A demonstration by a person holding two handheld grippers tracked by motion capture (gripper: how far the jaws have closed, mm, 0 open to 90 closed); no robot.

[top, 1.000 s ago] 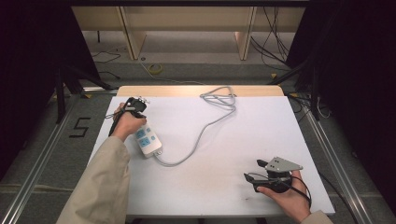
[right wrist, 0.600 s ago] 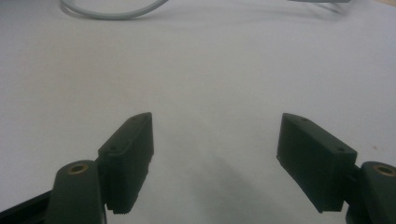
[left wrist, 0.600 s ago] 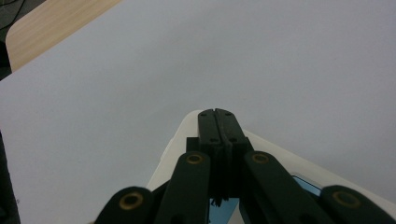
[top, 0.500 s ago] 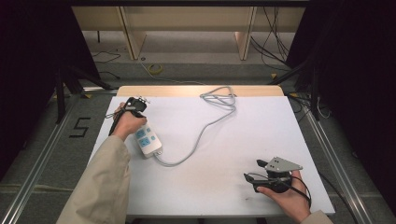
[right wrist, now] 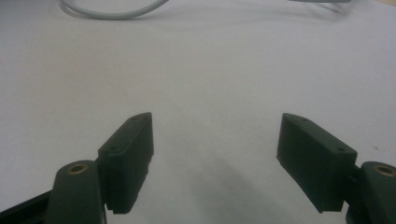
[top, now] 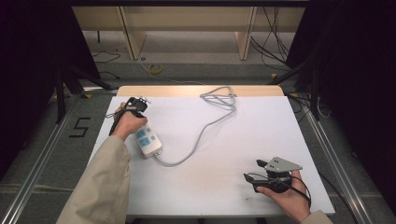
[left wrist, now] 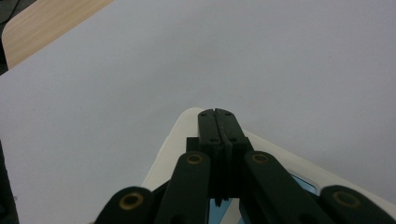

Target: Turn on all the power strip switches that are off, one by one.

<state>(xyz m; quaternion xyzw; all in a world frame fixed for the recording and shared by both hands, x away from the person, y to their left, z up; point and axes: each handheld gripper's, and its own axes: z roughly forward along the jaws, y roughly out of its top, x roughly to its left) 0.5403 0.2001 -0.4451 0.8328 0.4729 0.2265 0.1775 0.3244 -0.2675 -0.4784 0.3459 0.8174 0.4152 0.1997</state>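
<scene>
A white power strip with blue sockets lies at the table's left, and its grey cable runs in a curve to a loop at the far edge. My left gripper is held over the strip's cable-free end. In the left gripper view the left gripper is shut with nothing between its jaws, and the white strip lies just beneath them. My right gripper rests near the front right of the table. Its jaws stand wide apart in the right gripper view, where the right gripper holds nothing over bare table.
The white table top has a wooden strip along its far edge. A bend of the grey cable lies ahead of the right gripper. Metal rails and loose cables lie on the floor around the table.
</scene>
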